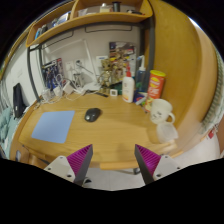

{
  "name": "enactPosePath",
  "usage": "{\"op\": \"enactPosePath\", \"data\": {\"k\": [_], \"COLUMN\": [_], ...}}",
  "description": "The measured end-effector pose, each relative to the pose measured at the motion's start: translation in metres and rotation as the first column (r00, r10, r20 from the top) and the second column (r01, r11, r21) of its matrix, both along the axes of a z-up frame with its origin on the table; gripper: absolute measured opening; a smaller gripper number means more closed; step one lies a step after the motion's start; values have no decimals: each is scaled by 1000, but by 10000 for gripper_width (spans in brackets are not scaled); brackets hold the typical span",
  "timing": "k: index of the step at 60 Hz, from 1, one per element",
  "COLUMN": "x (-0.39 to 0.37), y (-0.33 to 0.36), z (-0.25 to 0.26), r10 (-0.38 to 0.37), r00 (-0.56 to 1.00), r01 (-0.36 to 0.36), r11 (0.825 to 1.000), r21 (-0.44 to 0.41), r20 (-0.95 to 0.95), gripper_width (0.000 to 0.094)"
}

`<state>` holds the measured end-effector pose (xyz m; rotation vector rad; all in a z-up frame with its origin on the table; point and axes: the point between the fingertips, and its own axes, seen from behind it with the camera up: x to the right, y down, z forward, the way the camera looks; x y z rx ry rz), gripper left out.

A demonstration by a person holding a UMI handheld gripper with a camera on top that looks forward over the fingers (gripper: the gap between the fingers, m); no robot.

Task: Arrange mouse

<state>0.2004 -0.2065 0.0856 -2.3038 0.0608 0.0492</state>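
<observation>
Black and low in profile, the mouse (pixel 92 115) rests on the wooden desk (pixel 115 135), well beyond the gripper (pixel 110 160) and slightly to the left of its centreline. It lies apart from the fingers, with bare wood in between. The two pink pads (pixel 79 160) stand wide apart, with nothing held and nothing between them.

Governing relation: the mouse lies ahead and left of the open jaws, just to the right of the blue mouse mat (pixel 52 126), close to the mat's upper right corner but not on it. The long axis of the mouse cannot be read with certainty at this range; it appears to run roughly across the line of approach, tilted slightly.

Judgement: the approach has not yet begun in earnest. The coming move calls for a forward advance with a small leftward correction, and possibly a wrist rotation so that the fingers close across the narrow flanks of the mouse, not along its length.

Adjacent items: a white mug (pixel 160 108) stands to the right, clear of the path. A white bottle (pixel 128 90) and an orange canister (pixel 156 84) stand toward the back of the desk, beyond the mouse. None of these obstructs a direct approach.
</observation>
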Motion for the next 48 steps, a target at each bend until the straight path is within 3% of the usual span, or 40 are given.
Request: {"op": "enactPosePath", "data": {"k": [11, 26, 36, 42, 43, 44, 45, 48], "x": [-60, -92, -106, -114, -116, -119, -122, -128], "y": [67, 155, 210, 233, 236, 237, 239, 244], "z": [-37, -93, -100, -100, -100, -99, -99, -100], "r10": [61, 10, 9, 18, 22, 30, 35, 45], "r00": [998, 1000, 999, 998, 997, 998, 998, 997], "r01": [-61, -9, -5, -11, -15, -24, -29, -39], "r11": [998, 994, 996, 996, 995, 995, 995, 995], "r21": [-11, -105, -93, -93, -94, -98, -99, -96], "r20": [-6, 14, 52, 68, 67, 62, 60, 57], "gripper_width": [864, 849, 836, 794, 734, 756, 667, 557]}}
